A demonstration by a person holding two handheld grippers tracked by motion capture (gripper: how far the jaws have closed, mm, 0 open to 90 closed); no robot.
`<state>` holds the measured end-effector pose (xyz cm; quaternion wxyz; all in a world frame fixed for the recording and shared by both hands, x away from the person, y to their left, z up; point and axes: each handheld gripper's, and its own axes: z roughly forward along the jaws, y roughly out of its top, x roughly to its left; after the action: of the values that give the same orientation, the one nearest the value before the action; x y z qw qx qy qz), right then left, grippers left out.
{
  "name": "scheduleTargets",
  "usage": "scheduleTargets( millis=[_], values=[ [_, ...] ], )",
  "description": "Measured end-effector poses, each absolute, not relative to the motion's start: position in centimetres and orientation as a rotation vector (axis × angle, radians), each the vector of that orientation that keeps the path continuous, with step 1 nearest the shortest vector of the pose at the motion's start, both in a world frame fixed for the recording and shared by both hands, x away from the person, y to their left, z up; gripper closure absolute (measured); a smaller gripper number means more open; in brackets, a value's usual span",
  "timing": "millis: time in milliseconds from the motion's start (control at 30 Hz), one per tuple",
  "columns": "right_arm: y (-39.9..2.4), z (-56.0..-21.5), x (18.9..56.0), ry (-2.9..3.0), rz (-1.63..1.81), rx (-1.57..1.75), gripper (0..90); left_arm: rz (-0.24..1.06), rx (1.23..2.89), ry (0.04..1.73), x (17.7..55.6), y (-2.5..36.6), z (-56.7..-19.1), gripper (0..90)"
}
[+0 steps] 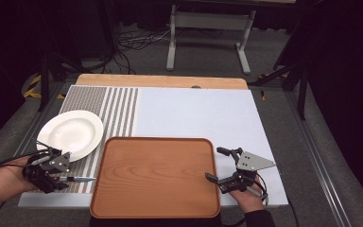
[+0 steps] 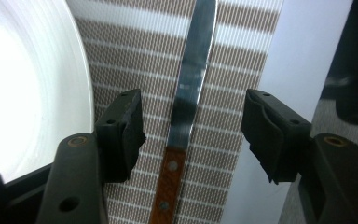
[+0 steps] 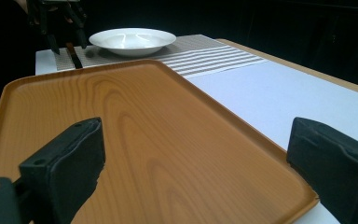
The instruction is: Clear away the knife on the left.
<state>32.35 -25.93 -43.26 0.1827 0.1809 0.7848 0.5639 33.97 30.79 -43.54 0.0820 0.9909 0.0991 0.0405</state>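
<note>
Knife (image 2: 186, 98) with a wood handle and smooth steel blade lies flat on the woven striped mat (image 2: 233, 42), between the spread jaws of your left claw (image 2: 193, 123). Glossy white plate (image 1: 72, 132) sits beside. Your right claw (image 1: 221, 164) gapes over the rounded wood-grain tray's (image 1: 153, 177) edge.

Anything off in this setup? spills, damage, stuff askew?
Nothing stands out. The white plate sits upright on the striped mat, the wooden tray lies flat and bare, and the knife rests on the mat between the open jaws of the left tool. No spills or damage visible.
</note>
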Motion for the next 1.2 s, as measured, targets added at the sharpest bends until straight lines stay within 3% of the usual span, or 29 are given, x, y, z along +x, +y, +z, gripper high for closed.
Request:
scheduleTargets(
  millis=[267, 500, 833, 867, 1200],
  values=[
    [-25.9, -43.3, 32.4, 2.223, 1.598, 0.507, 5.3, 0.072, 3.029, 0.301, 34.4, 31.5, -44.1, 42.3],
    [-25.8, -43.3, 32.4, 2.234, 1.599, 0.498, 5.2, 0.053, 3.109, 0.250, 34.7, 32.0, -44.7, 50.7],
    [-25.7, -43.4, 32.4, 2.244, 1.603, 0.497, 5.2, 0.117, 3.156, 0.145, 34.7, 31.9, -44.8, 70.8],
    [-25.6, -43.4, 32.4, 2.250, 1.603, 0.495, 5.3, 0.129, 3.152, 0.144, 34.6, 31.9, -44.8, 75.7],
    [-25.6, -43.5, 32.4, 2.253, 1.604, 0.495, 5.3, 0.147, 3.161, 0.105, 34.4, 31.8, -44.8, 77.4]
  ],
)
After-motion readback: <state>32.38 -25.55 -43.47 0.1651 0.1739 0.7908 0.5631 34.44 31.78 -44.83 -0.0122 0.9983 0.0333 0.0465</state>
